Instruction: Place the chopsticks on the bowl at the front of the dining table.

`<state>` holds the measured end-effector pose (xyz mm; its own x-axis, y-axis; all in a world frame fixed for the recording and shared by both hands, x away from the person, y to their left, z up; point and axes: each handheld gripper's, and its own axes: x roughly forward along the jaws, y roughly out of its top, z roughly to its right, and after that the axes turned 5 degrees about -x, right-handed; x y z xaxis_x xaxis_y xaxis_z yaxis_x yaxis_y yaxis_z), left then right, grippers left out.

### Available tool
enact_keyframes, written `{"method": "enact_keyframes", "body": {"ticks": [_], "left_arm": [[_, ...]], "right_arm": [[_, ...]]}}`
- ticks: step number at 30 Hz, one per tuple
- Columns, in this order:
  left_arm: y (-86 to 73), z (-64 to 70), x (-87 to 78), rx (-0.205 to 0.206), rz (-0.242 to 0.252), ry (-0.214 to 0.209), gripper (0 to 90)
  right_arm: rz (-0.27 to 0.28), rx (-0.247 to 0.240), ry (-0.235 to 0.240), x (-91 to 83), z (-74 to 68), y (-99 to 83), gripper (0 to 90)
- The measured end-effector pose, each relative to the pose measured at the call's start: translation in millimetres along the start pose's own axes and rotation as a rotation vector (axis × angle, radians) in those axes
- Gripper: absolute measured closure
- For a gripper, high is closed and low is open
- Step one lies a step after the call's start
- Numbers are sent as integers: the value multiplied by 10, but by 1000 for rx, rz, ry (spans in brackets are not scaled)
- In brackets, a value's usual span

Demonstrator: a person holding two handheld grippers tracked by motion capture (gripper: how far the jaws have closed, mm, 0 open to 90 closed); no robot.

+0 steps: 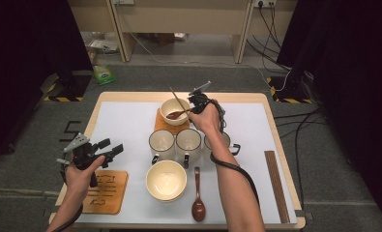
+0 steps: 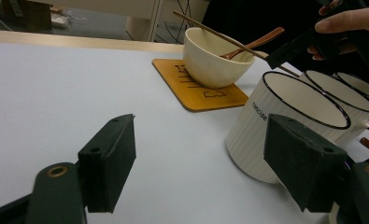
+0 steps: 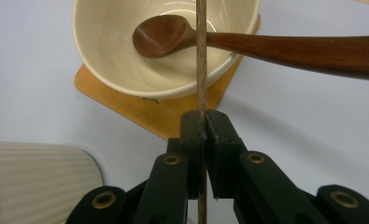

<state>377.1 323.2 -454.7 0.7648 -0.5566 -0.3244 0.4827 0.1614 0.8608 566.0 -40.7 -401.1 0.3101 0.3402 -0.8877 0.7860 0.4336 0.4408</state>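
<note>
A cream bowl (image 1: 174, 110) stands on a wooden coaster (image 1: 160, 124) at the back of the white mat. A brown wooden spoon (image 3: 163, 35) rests inside it, handle over the rim. My right gripper (image 1: 193, 107) is just right of this bowl, shut on a thin chopstick (image 3: 201, 56) that crosses the bowl (image 3: 121, 65) and sticks out past its far rim. The left gripper view shows the same chopstick (image 2: 210, 30) slanting across the bowl (image 2: 210, 60). My left gripper (image 1: 101, 149) hovers open above the mat's left edge, with nothing between its jaws (image 2: 203, 144).
Three white mugs (image 1: 188, 142) stand in a row mid-table, the leftmost mug (image 2: 275, 126) close to my left gripper's right jaw. A second cream bowl (image 1: 166, 180), a loose spoon (image 1: 198, 198), a bare coaster (image 1: 106, 191) and a chopstick bundle (image 1: 277, 186) lie nearer me.
</note>
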Motion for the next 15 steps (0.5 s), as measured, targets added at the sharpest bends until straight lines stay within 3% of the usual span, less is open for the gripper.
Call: {"method": "enact_keyframes", "body": {"ticks": [8,15], "left_arm": [[1,-3,0,-1,0,-1,246],[3,-4,-3,-1,2,0,246]], "right_arm": [[9,-2,3,-1,-11,19,842],[34,-3,3,-56,-22,5,778]]}}
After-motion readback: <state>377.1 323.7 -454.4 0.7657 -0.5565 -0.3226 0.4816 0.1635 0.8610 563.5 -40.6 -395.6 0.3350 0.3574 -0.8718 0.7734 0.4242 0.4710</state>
